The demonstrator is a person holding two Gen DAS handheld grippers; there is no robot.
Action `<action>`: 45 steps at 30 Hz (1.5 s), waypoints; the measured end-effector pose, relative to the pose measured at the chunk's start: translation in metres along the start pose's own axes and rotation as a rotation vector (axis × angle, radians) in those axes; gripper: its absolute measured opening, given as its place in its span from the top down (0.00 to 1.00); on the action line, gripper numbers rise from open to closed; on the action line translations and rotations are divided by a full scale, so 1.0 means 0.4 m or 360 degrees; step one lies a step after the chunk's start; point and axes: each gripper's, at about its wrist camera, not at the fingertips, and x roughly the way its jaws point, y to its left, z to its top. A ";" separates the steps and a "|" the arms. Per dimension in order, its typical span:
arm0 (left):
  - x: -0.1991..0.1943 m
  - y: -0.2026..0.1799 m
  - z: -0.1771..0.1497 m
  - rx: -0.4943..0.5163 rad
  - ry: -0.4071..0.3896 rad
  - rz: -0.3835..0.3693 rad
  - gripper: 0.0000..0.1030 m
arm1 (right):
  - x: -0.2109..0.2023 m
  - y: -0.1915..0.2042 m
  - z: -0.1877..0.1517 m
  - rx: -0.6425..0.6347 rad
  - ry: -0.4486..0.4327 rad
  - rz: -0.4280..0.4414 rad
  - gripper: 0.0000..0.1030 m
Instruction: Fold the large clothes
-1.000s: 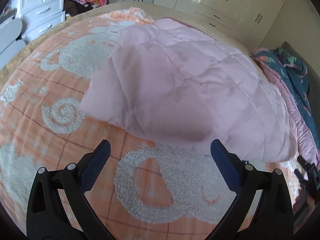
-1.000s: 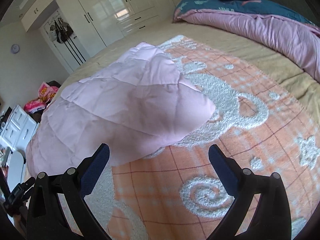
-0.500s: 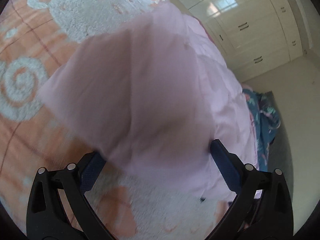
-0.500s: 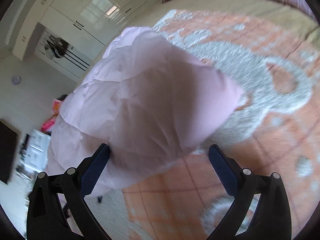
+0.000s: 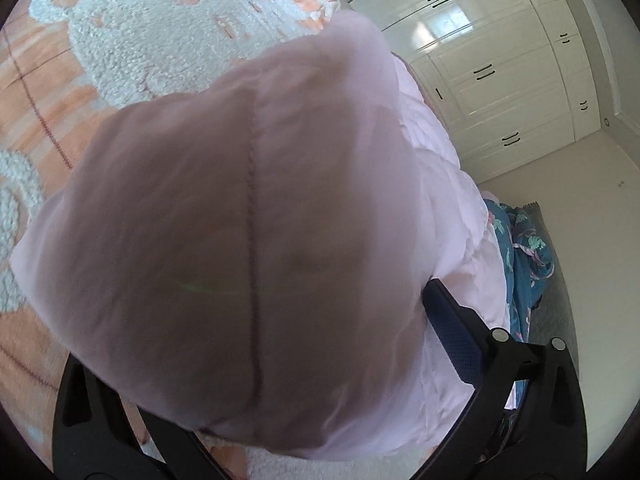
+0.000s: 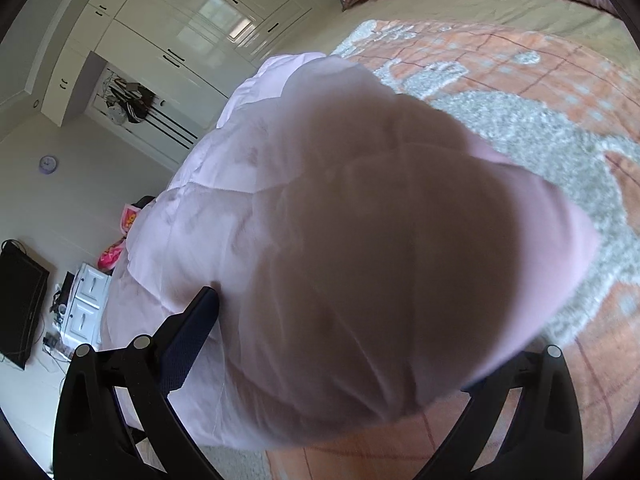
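Here: pink quilted garment (image 5: 248,248) on blanket's (image 5: 132,36) near edge | left gripper (image 5: 264,364) and right gripper (image 6: 340,352) wide apart, straddling its corners, nothing clamped | risk: puffy fabric slipping out on closing.

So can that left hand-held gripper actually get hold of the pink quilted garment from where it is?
Probably yes. The pink quilted garment already bulges between the open fingers of the left hand-held gripper, with nothing in between. Whether the fingers have closed on it cannot be seen.
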 end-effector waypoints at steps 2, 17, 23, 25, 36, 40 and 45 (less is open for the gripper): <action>0.002 0.002 0.002 0.0027 -0.0014 -0.0002 0.08 | 0.003 0.004 0.002 -0.0024 -0.0006 0.0001 0.05; -0.051 -0.151 -0.018 0.0595 -0.0204 0.0176 0.67 | -0.044 0.175 -0.042 -0.0678 -0.0172 -0.0212 0.67; -0.076 -0.190 -0.031 0.0726 -0.0239 0.0253 0.71 | -0.056 0.223 -0.066 -0.0848 -0.0223 -0.0307 0.70; -0.084 -0.203 -0.031 0.0759 -0.0253 0.0268 0.72 | -0.064 0.241 -0.073 -0.0903 -0.0240 -0.0323 0.71; -0.170 -0.260 -0.069 0.0873 -0.0328 0.0312 0.74 | -0.176 0.337 -0.137 -0.1180 -0.0354 -0.0314 0.73; -0.217 -0.268 -0.095 0.0899 -0.0345 0.0316 0.74 | -0.227 0.348 -0.147 -0.1176 -0.0351 -0.0223 0.74; -0.270 -0.263 -0.126 0.0938 -0.0324 0.0338 0.74 | -0.284 0.344 -0.178 -0.1223 -0.0324 -0.0214 0.74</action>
